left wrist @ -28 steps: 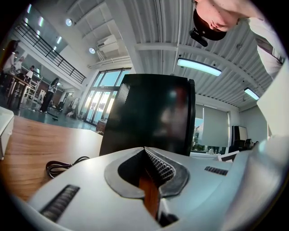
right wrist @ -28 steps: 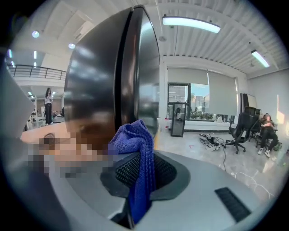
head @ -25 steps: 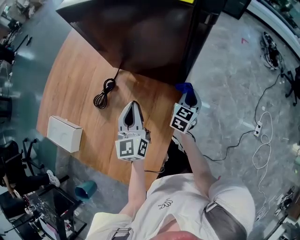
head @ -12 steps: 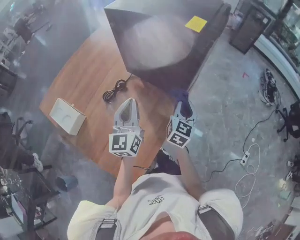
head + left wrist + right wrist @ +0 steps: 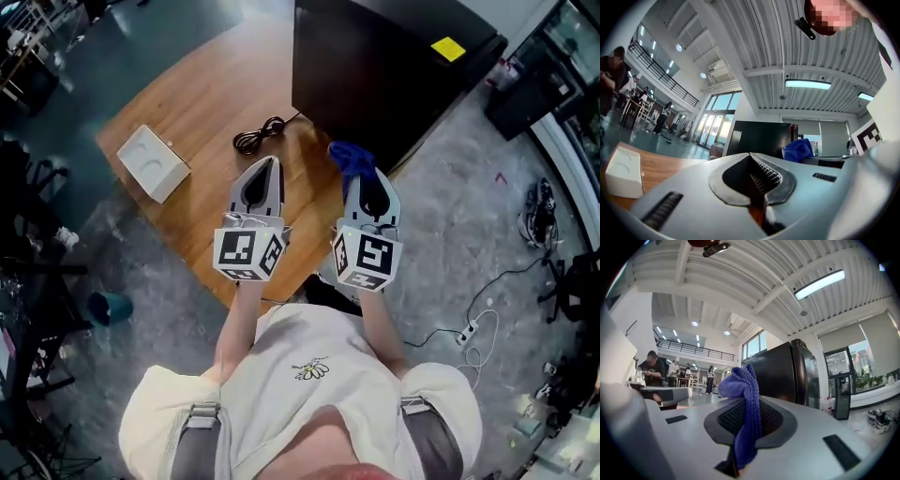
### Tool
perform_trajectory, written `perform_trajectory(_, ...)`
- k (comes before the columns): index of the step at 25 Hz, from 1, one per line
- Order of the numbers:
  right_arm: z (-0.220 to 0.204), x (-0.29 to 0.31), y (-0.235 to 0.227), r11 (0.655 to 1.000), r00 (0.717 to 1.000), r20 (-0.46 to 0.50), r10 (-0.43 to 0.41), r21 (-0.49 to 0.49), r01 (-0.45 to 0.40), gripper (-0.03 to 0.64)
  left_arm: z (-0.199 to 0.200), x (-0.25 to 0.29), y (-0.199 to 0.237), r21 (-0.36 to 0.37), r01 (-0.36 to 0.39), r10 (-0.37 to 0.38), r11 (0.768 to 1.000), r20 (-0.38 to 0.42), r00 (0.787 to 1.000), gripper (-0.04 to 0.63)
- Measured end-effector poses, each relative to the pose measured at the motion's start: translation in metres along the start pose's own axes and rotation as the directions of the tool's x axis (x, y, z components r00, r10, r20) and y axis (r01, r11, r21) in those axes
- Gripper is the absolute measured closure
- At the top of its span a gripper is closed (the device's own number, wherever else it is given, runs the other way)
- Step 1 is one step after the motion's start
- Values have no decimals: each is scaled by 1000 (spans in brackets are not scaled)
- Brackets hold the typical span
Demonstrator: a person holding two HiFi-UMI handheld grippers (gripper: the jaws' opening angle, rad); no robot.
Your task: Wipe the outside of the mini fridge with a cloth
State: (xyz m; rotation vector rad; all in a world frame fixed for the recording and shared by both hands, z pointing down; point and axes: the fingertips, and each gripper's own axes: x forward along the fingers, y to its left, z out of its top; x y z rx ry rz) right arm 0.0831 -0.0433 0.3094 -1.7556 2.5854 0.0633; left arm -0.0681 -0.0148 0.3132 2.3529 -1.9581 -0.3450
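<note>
Right gripper (image 5: 362, 183) pinching blue cloth (image 5: 349, 157), bunch poking forward as wiping pad, facing mini fridge (image 5: 375, 75) at 12 o'clock. Left gripper (image 5: 265, 173) at 9 o'clock, jaws together, carrying nothing.

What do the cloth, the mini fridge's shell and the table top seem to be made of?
The cloth looks like soft blue knit or microfibre: ribbed weave, hanging limp. The mini fridge has a smooth black shell with dull sheen, probably painted metal or plastic. The table shows brown wood grain, maybe laminate.
</note>
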Motion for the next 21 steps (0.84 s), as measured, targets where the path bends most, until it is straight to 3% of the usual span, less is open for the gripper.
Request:
perform_trajectory(6,-3,-8,11,1000,1000,-13,25,2,-25,555,2,3,5,-2,12,-12,1000,15,1000,591)
perform_trajectory(21,-20,-18,-6,999,998,-58,-20,32,21,555,1,10,-14,-13,65,-65,998,23,998,591)
